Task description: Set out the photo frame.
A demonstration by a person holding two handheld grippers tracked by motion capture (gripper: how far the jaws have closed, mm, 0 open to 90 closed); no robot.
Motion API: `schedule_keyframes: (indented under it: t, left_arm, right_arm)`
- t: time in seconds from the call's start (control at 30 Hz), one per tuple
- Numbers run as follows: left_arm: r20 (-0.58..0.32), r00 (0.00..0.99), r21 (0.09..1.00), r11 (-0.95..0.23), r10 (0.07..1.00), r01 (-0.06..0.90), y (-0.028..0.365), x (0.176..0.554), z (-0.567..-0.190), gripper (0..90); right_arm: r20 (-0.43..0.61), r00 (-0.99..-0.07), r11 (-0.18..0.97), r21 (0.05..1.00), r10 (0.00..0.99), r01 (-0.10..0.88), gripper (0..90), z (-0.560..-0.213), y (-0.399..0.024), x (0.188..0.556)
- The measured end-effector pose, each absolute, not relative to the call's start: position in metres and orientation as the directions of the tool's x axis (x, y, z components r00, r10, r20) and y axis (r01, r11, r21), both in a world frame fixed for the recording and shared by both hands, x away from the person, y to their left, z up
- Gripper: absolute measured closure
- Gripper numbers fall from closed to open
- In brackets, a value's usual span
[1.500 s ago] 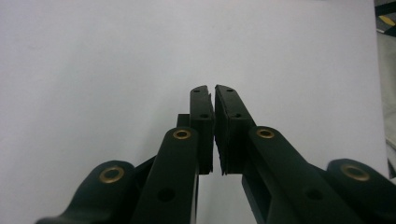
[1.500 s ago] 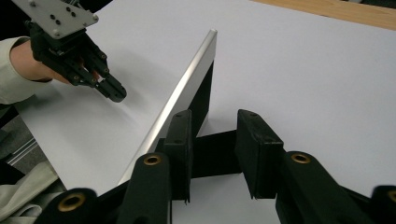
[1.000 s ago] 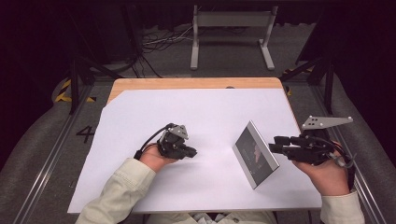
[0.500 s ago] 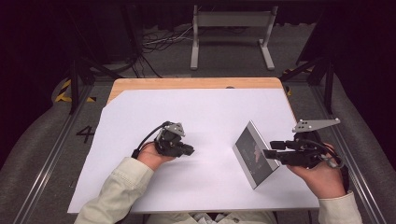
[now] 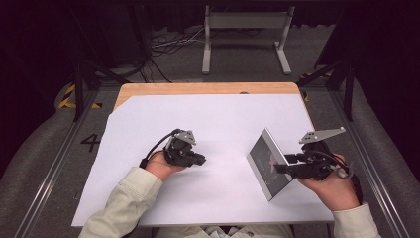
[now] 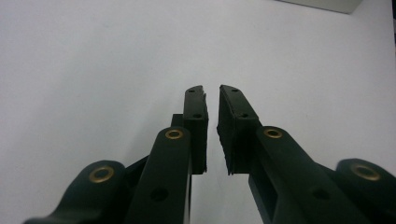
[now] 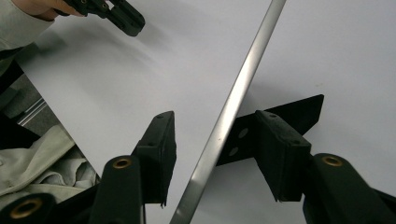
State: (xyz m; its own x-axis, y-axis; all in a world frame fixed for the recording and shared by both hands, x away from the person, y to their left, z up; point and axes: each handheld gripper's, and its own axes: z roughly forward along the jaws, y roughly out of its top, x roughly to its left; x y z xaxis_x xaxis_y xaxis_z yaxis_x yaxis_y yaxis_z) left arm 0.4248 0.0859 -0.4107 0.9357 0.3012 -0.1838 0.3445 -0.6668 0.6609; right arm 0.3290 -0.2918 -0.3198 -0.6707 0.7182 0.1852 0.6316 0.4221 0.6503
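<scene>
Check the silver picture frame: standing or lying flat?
Standing, tilted. The picture frame rests on its black back stand on the white table, its edge between the right gripper's open jaws.

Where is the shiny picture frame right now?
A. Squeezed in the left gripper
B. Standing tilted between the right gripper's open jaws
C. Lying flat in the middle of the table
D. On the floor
B: the picture frame leans on its edge, its metal rim running between the right gripper's spread jaws with a gap on each side.

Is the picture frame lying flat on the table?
No, the picture frame stands tilted on its lower edge, propped on its black stand.
</scene>
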Motion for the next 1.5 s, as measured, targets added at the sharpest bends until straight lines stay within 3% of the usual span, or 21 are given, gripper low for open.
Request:
schedule_keyframes:
  t: [0.2, 0.53, 1.07, 1.5]
  left_arm:
    - [-0.186, 0.934, 0.659, -0.666, 0.305, 0.349, 0.0859, 0.4247, -0.4110, 81.4]
    - [-0.188, 0.934, 0.657, -0.668, 0.303, 0.349, 0.0842, 0.4253, -0.4127, 81.0]
    - [-0.194, 0.933, 0.653, -0.670, 0.302, 0.353, 0.0850, 0.4261, -0.4133, 81.0]
    - [-0.194, 0.932, 0.653, -0.669, 0.305, 0.355, 0.0855, 0.4263, -0.4130, 81.1]
  right_arm:
    - [0.189, -0.673, 0.437, 0.631, 0.715, 0.641, 51.8, -0.3236, -0.2882, 0.3302]
    - [0.174, -0.680, 0.466, 0.608, 0.712, 0.643, 63.7, -0.3264, -0.2845, 0.3308]
    - [0.139, -0.663, 0.471, 0.599, 0.736, 0.648, 69.8, -0.3235, -0.2821, 0.3285]
    - [0.108, -0.650, 0.468, 0.607, 0.752, 0.642, 83.7, -0.3186, -0.2871, 0.3272]
